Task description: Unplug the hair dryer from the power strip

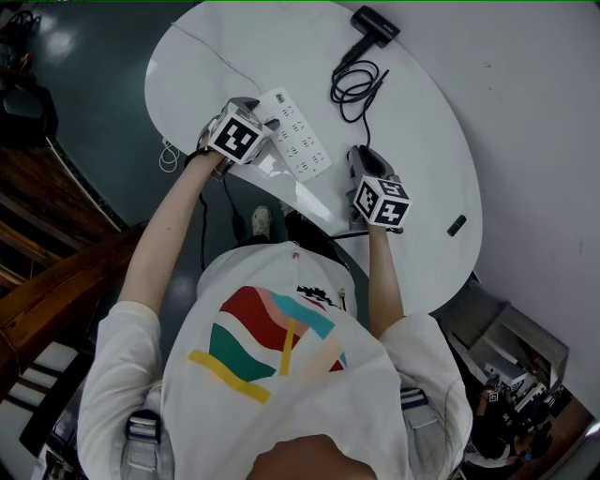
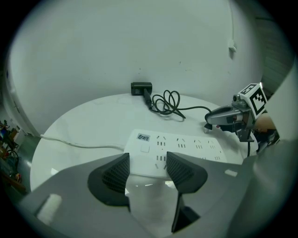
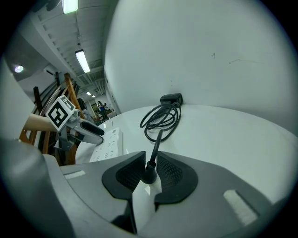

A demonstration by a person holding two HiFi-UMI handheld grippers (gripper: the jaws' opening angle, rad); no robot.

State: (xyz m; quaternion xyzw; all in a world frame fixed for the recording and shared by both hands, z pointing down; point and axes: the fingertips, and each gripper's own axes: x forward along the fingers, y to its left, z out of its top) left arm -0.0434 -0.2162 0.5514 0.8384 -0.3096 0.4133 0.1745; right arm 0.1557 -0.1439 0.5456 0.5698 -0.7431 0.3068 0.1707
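Head view: white desk against a pale wall, dark floor at left; power strip nr its front edge, hair dryer at far end. Left gripper view: left tool jaws apart over strip's end. Right gripper view: right tool grips plug, clear of strip.

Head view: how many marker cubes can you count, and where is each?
2. One marker cube tops the left gripper at the power strip's end; the other tops the right gripper, right of the strip. None appears hidden.

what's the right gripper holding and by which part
The right gripper is shut on the hair dryer's black plug, gripping it at the end where its black cord comes out.
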